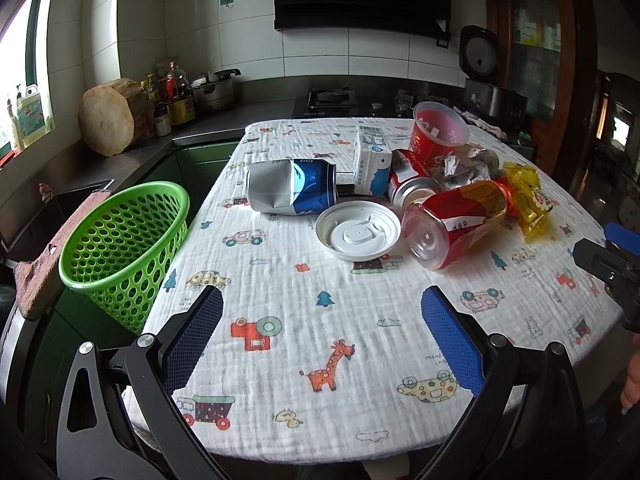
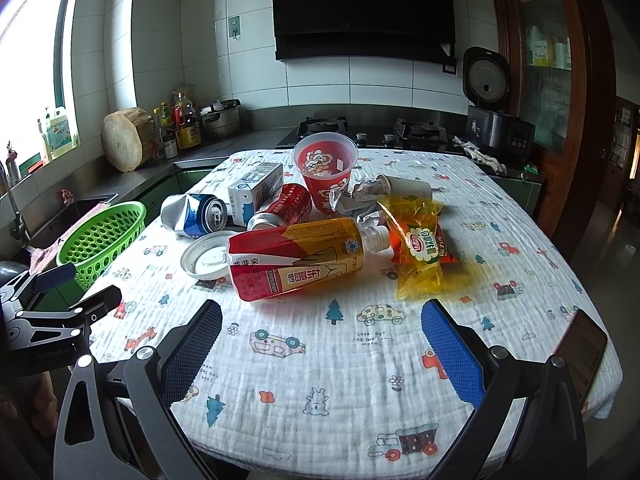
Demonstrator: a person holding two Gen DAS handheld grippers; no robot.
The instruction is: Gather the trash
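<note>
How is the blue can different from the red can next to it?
The blue can is badly dented, its silver base end crumpled; the red can keeps its round shape. The blue can lies nearer the green basket; the red can leans among the pile. Both lie on their sides.

Table count: two drink cans, one crushed blue can [image 2: 196,214] and one red can [image 2: 282,208]; one milk carton [image 2: 254,190]; one red plastic cup [image 2: 325,168]; one white lid [image 2: 206,258]; one plastic bottle [image 2: 296,260]; one yellow snack wrapper [image 2: 420,248]; one crumpled foil wad [image 2: 358,200]; one paper cup [image 2: 406,188] lying down; one green basket [image 2: 100,236].
</note>
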